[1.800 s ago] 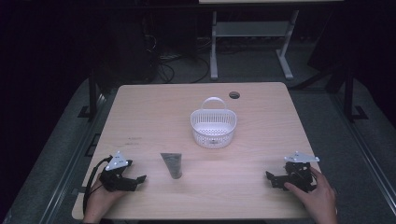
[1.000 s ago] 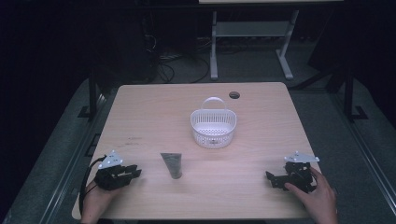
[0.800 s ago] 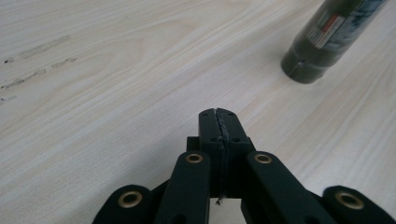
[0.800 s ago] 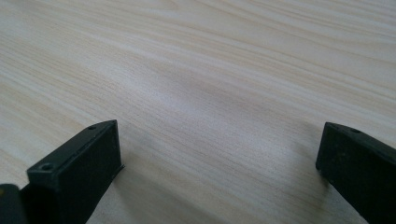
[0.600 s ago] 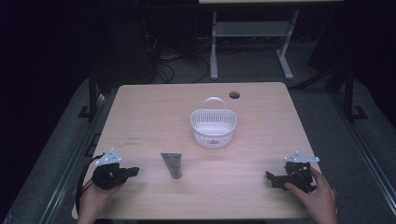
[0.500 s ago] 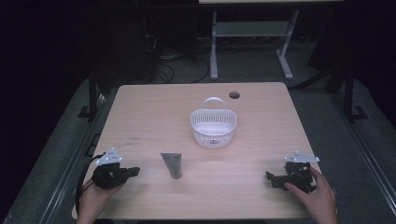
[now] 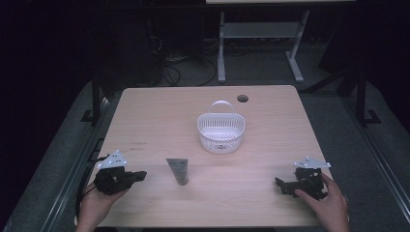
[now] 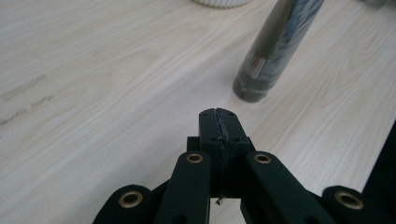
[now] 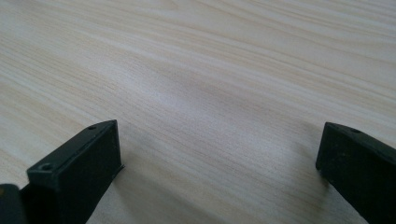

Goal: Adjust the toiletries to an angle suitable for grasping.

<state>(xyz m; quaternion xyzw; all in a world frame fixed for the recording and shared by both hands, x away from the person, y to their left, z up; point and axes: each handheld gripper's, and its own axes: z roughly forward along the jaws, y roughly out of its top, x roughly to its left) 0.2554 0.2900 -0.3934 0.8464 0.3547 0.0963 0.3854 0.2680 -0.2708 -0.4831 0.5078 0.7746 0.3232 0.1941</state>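
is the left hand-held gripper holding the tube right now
No, the left hand-held gripper is shut on nothing, its jaws pressed together, and the tube lies on the table ahead of it, untouched.

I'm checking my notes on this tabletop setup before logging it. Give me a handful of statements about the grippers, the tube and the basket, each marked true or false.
1. The left gripper has its jaws closed with nothing between them. True.
2. The right gripper is clamped on the tube. False: its jaws stand wide apart over bare table.
3. The dark tube lies inside the white basket. False: it lies on the table, nearer the person than the basket.
4. The tube lies between the two grippers, closer to the left one. True.
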